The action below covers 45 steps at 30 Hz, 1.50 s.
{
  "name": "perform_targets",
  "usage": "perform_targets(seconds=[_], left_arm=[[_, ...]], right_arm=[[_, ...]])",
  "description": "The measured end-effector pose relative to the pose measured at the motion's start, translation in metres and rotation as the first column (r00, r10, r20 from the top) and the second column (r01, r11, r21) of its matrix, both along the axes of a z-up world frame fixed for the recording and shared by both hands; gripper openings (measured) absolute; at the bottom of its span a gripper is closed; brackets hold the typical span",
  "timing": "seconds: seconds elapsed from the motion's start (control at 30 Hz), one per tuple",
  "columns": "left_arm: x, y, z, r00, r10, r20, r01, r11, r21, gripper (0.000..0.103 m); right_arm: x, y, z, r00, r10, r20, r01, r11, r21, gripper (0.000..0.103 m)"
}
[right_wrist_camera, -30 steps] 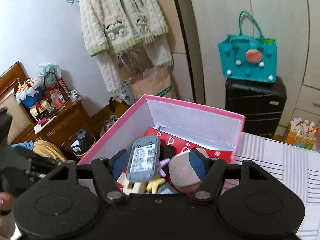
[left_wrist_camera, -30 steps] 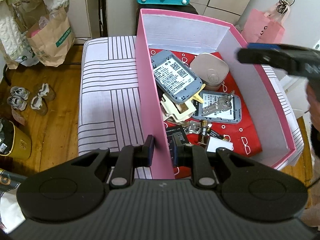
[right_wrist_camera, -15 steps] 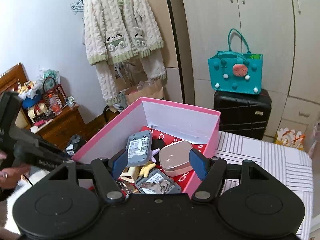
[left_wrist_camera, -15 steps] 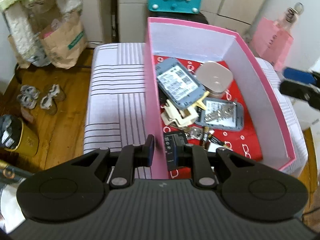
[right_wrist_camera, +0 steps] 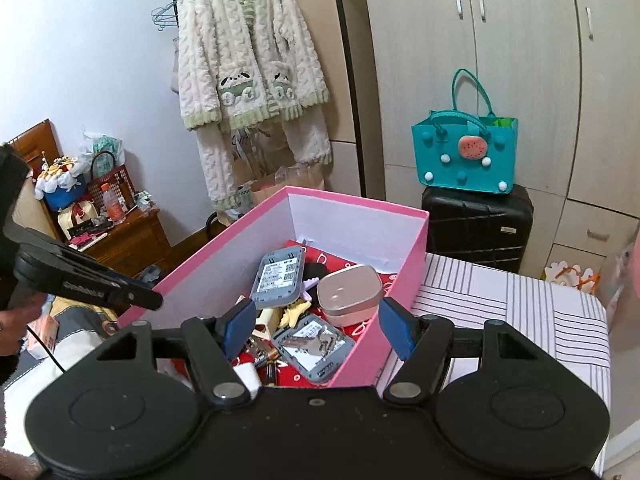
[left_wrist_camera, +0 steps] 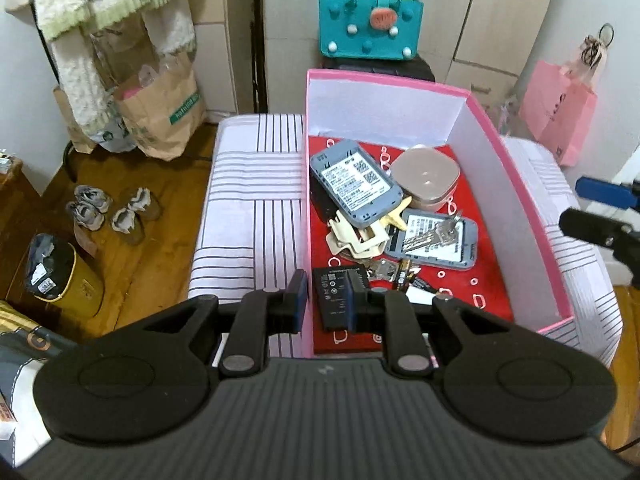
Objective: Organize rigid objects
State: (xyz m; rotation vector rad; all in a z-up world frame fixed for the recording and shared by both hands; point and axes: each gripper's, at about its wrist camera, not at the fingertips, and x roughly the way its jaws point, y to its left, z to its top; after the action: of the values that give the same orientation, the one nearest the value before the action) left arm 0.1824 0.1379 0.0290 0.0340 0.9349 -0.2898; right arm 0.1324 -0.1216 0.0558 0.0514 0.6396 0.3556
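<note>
Striped worktop (left_wrist_camera: 248,200) carrying pink box (left_wrist_camera: 532,216) toward its right edge. Left hand-held gripper (left_wrist_camera: 325,300) straddling box's near-left wall, fingers slightly apart, black battery (left_wrist_camera: 335,300) lying between them, clamped or not unclear. Right hand-held gripper (right_wrist_camera: 318,330) spread wide above box's near-right wall, holding nothing. Grey router (left_wrist_camera: 354,182) inside box.

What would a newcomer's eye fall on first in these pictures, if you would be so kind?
Most likely the bright pink box on the striped cloth, its red floor cluttered with two grey devices, a beige case, keys and batteries. Next, the left hand-held gripper straddling the box's near-left wall, with a black battery pack between its fingers. Behind the box, a teal bag sits on a black suitcase.
</note>
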Motion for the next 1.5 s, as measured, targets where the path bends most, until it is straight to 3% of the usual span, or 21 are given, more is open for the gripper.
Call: perform_targets(seconds=[0.37,0.63,0.77,0.83,0.97,1.03,1.17,1.27,1.4,1.5], left_arm=[[-0.042,-0.013,0.024,0.999,-0.042,-0.005,0.042,0.999,0.000,0.020],[-0.065,-0.033,0.025,0.996,-0.093,0.007,0.093,0.995,-0.045,0.041],[-0.074,-0.047,0.019,0.996,-0.092,-0.001,0.092,0.994,-0.054,0.043],[-0.080,-0.052,0.017,0.996,-0.086,0.009,0.087,0.995,-0.052,0.047],[-0.092,-0.056,0.015,0.998,-0.059,0.029,0.061,0.996,-0.064,0.052],[-0.098,-0.058,0.014,0.998,-0.047,0.043,0.050,0.997,-0.066,0.062],[-0.106,-0.060,0.010,0.998,-0.027,0.051,0.031,0.996,-0.085,0.066],[-0.110,-0.064,0.007,0.997,-0.017,0.070,0.021,0.998,-0.065,0.074],[-0.112,-0.069,0.004,0.996,-0.001,0.084,0.005,0.999,-0.049,0.100],[-0.113,-0.068,0.005,0.995,0.040,0.088,-0.036,0.998,-0.043,0.101]], right_arm=[[-0.044,-0.013,0.021,0.997,-0.043,0.065,0.047,0.997,-0.069,0.073],[-0.067,-0.026,0.024,0.995,-0.070,0.070,0.074,0.995,-0.065,0.073],[-0.077,-0.031,0.023,0.995,-0.079,0.069,0.082,0.995,-0.047,0.074],[-0.082,-0.035,0.023,0.993,-0.091,0.069,0.094,0.995,-0.039,0.083],[-0.086,-0.040,0.019,0.993,-0.110,0.041,0.112,0.992,-0.065,0.084],[-0.089,-0.043,0.017,0.993,-0.115,0.027,0.117,0.992,-0.053,0.086],[-0.094,-0.044,0.012,0.986,-0.165,0.003,0.164,0.984,-0.075,0.103],[-0.095,-0.037,0.006,0.965,-0.261,-0.027,0.253,0.951,-0.176,0.103],[-0.100,-0.034,0.004,0.962,-0.270,-0.049,0.249,0.934,-0.255,0.103],[-0.112,-0.029,0.004,0.959,-0.282,-0.014,0.269,0.929,-0.254,0.103]])
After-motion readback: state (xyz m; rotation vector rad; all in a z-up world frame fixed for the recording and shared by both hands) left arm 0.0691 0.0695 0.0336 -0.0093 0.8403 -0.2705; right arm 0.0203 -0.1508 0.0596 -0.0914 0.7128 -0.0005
